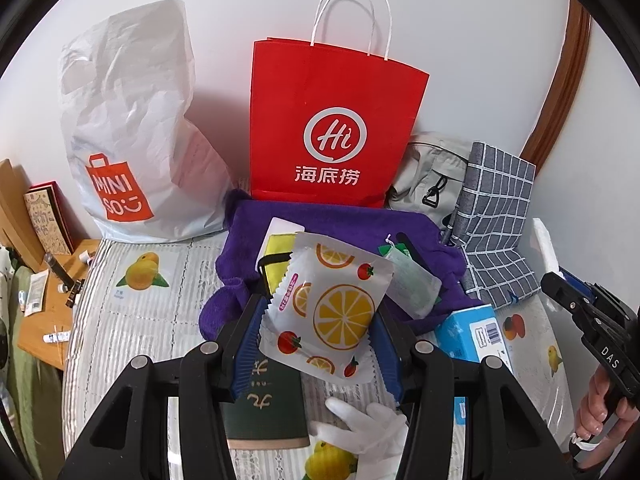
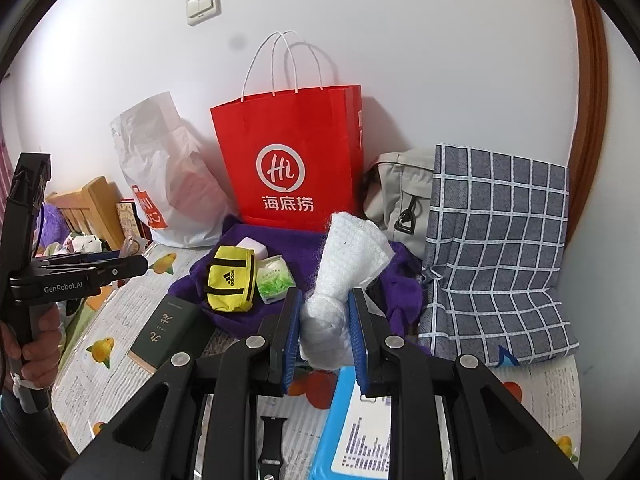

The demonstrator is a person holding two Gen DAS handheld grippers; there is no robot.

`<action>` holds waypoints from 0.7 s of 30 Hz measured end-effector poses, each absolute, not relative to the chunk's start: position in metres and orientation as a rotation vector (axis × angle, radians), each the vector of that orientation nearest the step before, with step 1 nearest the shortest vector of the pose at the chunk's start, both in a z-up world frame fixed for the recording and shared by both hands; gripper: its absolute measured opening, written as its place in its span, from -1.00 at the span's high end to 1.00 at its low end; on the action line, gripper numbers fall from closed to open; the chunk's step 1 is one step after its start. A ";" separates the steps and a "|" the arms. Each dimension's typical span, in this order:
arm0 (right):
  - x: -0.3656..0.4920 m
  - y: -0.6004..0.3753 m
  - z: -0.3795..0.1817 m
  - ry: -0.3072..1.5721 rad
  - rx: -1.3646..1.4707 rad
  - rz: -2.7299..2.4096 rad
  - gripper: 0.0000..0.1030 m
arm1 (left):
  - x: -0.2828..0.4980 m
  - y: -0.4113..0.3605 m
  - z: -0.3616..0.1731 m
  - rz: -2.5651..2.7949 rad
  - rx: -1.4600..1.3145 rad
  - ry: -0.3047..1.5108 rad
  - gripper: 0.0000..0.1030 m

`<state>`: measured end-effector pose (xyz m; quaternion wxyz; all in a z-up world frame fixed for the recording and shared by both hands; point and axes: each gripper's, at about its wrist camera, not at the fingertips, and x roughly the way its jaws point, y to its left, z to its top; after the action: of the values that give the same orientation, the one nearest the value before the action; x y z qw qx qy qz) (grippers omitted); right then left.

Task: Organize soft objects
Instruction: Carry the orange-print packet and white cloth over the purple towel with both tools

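Note:
In the left wrist view my left gripper (image 1: pixel 320 328) is shut on a white pouch (image 1: pixel 332 308) printed with orange slices and tomatoes, held above a purple towel (image 1: pixel 336 224). My right gripper (image 2: pixel 326 320) is shut on a white bubble-wrap roll (image 2: pixel 344 264) that sticks up between its blue pads (image 2: pixel 294 332). A red paper bag (image 1: pixel 332 128) and a white plastic bag (image 1: pixel 128 128) stand open against the wall behind. On the towel lie a yellow pouch (image 2: pixel 230 280) and a green tissue pack (image 2: pixel 274 280). The right gripper (image 1: pixel 568 300) shows at the left view's right edge.
A dark green book (image 2: pixel 168 332), a blue box (image 2: pixel 360 428), a black watch strap (image 2: pixel 272 440) and a white glove (image 1: pixel 368 428) lie on the fruit-print bedcover (image 1: pixel 140 320). A grey bag (image 2: pixel 400 196) and a checked cushion (image 2: pixel 496 248) lean at the right. A wooden side table (image 1: pixel 44 320) stands left.

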<state>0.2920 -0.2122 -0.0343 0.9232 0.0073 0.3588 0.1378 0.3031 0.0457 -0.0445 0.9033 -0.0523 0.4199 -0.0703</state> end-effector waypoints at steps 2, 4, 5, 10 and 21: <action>0.299 -0.211 -0.035 0.730 0.009 0.284 0.55 | 0.309 0.046 -0.046 -0.144 -0.107 0.869 0.05; 0.306 -0.210 -0.037 0.727 0.009 0.288 0.55 | 0.313 0.047 -0.047 -0.141 -0.106 0.873 0.05; 0.308 -0.209 -0.037 0.725 0.011 0.288 0.55 | 0.317 0.047 -0.049 -0.138 -0.106 0.876 0.05; 0.327 -0.209 -0.040 0.721 0.028 0.296 0.55 | 0.332 0.049 -0.055 -0.130 -0.110 0.892 0.05; 0.365 -0.205 -0.048 0.717 0.024 0.308 0.55 | 0.362 0.047 -0.063 -0.126 -0.126 0.903 0.05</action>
<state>0.3655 -0.2053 -0.0482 0.9248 0.0117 0.3493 0.1501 0.3623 0.0472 -0.0628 0.8960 -0.0609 0.4357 -0.0610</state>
